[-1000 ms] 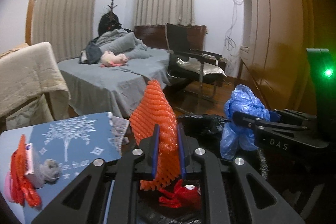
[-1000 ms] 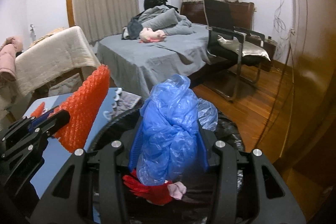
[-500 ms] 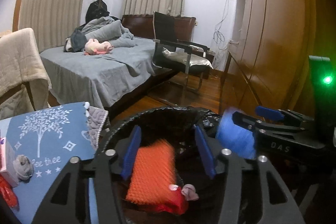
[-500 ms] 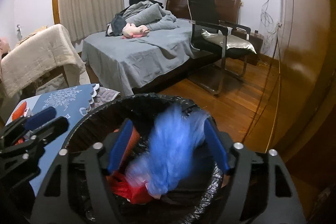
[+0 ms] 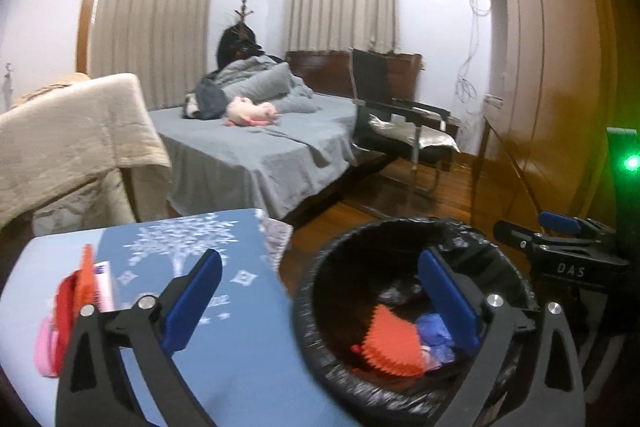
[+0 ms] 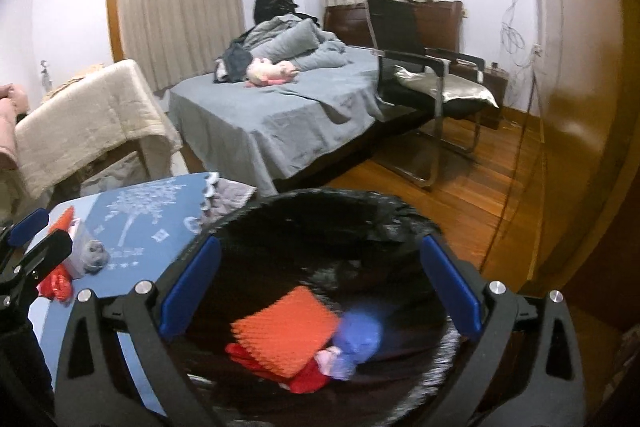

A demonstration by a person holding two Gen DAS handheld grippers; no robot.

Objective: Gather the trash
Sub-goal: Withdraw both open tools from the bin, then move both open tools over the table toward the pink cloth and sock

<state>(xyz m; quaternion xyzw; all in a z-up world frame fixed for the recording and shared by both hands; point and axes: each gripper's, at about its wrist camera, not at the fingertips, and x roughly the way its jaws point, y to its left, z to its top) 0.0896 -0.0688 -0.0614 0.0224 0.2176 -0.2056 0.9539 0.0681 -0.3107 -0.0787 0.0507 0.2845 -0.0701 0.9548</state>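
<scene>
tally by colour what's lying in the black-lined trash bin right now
orange: 1, foam net sleeve
red: 1, crumpled red wrapper
blue: 1, crumpled blue plastic bag
pink: 1, small pale scrap
total: 4 seen in the trash bin; anything beneath is hidden

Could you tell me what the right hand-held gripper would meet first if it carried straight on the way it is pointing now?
Probably the far inner wall of the black-lined trash bin: the open right hand-held gripper points down into it, above the dropped orange mesh. Depth is uncertain.
</scene>
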